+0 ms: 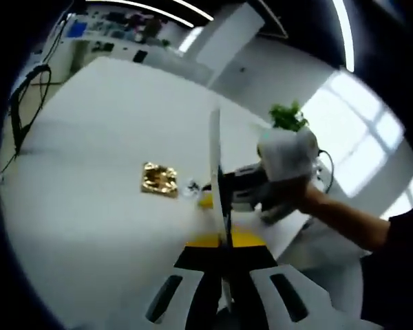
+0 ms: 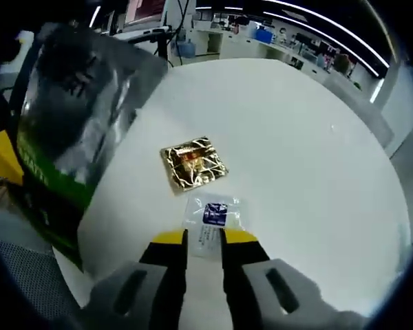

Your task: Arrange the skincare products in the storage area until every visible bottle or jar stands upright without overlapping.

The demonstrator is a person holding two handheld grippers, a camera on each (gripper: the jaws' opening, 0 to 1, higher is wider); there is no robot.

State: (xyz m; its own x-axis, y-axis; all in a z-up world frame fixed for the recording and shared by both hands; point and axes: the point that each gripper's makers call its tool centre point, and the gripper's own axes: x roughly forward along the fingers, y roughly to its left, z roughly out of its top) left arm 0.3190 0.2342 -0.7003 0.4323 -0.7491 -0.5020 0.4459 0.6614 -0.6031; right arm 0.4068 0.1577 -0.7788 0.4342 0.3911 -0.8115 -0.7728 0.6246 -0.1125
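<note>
1. Tongs first, from the left: the left gripper [image 1: 227, 242] has its jaws closed narrow on the bottom edge of a silver and green pouch [image 1: 215, 158]. In its own view the pouch shows edge-on, rising straight up from the jaws. In the right gripper view it hangs broad and glossy at the left, lifted off the white table [image 1: 89, 124].
2. A crinkled gold sachet [image 1: 160, 179] lies flat near the middle of the table, apart from the pouch and from both grippers.
3. Just beside it, on the right gripper's side, lies a small clear sachet [image 2: 212, 214] with a blue label. It does not overlap the gold one.
4. The right gripper [image 2: 204, 240], held by a gloved hand [image 1: 286, 155], has its yellow tips set narrow on either side of the clear sachet's near end. I cannot tell whether they pinch it or merely straddle it.
5. No bottle or jar is in sight; the flat packets look to be what needs sorting.
6. My judgement is that the step in hand is securing the clear sachet. To do it well, bring the tips low and level, catch the near edge, and close gently so the film doesn't skid towards the gold sachet. Hold the pouch steady, clear of the table.
</note>
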